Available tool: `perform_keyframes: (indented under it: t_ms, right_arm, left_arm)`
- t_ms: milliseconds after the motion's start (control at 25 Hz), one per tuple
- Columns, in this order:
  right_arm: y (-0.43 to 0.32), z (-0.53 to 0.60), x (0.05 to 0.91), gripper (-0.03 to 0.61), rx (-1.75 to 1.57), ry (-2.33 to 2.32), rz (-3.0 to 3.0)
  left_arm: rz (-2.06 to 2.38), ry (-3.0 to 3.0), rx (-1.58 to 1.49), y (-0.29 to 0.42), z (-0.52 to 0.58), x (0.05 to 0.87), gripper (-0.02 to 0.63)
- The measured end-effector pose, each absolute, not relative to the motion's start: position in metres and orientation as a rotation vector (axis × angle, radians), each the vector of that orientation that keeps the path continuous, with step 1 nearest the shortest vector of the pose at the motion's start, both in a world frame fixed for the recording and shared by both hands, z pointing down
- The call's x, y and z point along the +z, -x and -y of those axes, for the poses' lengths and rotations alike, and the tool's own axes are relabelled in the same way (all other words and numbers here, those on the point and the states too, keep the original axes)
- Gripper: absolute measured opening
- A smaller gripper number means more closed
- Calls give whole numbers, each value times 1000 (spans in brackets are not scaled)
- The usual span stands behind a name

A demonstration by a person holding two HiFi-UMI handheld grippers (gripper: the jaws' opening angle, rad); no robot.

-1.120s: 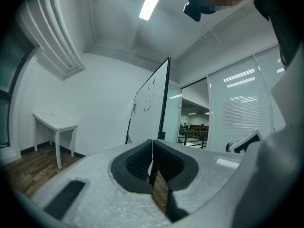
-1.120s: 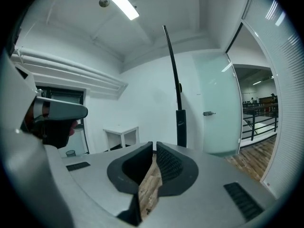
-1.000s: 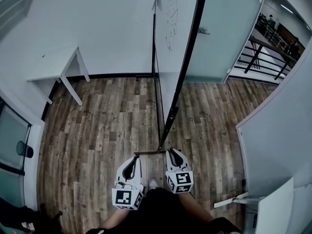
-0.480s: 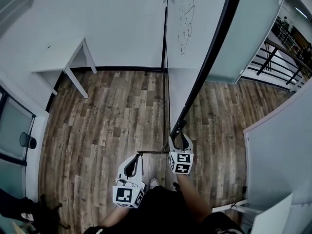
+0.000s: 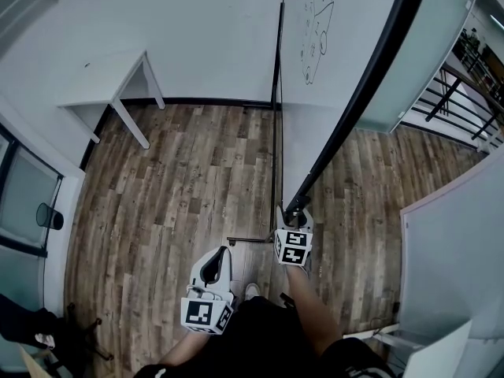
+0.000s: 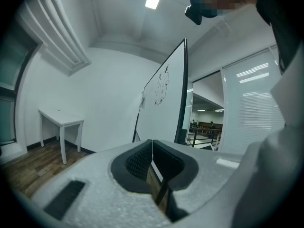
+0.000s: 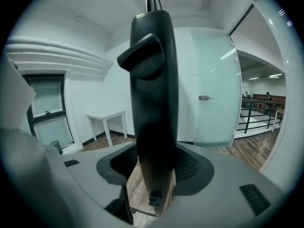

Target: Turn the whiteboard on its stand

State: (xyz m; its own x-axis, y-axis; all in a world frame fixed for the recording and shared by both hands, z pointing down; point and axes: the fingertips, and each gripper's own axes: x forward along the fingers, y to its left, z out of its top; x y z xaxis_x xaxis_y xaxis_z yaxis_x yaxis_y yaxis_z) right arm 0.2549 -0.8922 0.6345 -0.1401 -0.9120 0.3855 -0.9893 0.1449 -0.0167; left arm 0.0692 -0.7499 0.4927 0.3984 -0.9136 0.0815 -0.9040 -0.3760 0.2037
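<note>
The whiteboard [image 5: 315, 22] stands edge-on to me, its black frame edge [image 5: 370, 85] running down to a lower corner by my right gripper [image 5: 298, 216]. Thin black stand uprights [image 5: 277, 116] end in a foot bar [image 5: 250, 241] on the floor. In the right gripper view the black frame edge [image 7: 152, 80] rises between the jaws of the right gripper [image 7: 154, 161], which have just been opening and stand wide around it. My left gripper [image 5: 214, 260] hangs back left of the stand, shut and empty [image 6: 152, 142], facing the whiteboard [image 6: 164, 103].
A white table [image 5: 110, 85] stands against the wall at the left, with a dark bin [image 5: 49, 216] near the window. A frosted glass door [image 5: 425, 61] and a black railing [image 5: 465, 93] lie beyond the board. A white panel [image 5: 457, 250] is at my right.
My right gripper has moved forward and now straddles the lower corner of the board's black frame. The left gripper has shifted only a little.
</note>
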Motion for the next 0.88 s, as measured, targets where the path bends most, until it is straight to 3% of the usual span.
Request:
perform_keyframes:
  t_ms: [880]
  right_arm:
    - [-240, 840, 620, 184, 375, -1876, 2066]
  left_arm:
    - [1609, -2378, -78, -23, 691, 489, 18]
